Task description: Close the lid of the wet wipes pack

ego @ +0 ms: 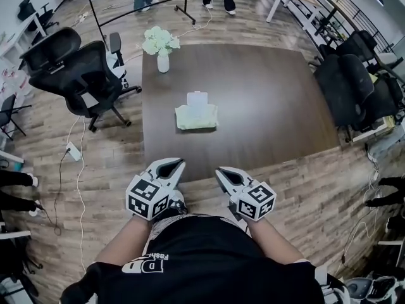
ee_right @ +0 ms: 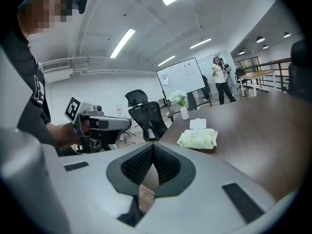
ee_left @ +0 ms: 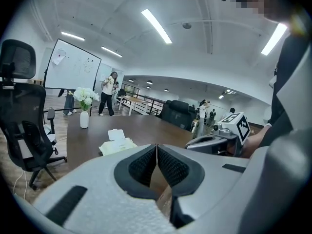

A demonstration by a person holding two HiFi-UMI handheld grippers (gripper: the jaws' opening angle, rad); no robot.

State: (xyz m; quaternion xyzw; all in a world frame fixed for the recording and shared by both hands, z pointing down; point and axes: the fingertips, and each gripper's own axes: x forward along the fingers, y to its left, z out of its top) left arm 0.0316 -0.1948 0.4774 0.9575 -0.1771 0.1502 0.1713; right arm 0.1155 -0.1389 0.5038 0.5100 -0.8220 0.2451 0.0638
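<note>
A pale green wet wipes pack [ego: 197,116] lies near the middle of the dark brown table [ego: 266,94], its white lid [ego: 197,99] flipped open toward the far side. The pack also shows in the left gripper view [ee_left: 117,145] and the right gripper view [ee_right: 198,139]. Both grippers are held close to my body, off the table's near edge and well short of the pack. My left gripper [ego: 176,163] is shut with nothing in it, jaws touching. My right gripper [ego: 219,171] is likewise shut and empty.
A white vase of flowers [ego: 161,47] stands at the table's far left corner. Black office chairs [ego: 76,68] crowd the left side, and more chairs [ego: 354,81] the right. People stand beyond the table. A power strip and cables [ego: 73,152] lie on the floor.
</note>
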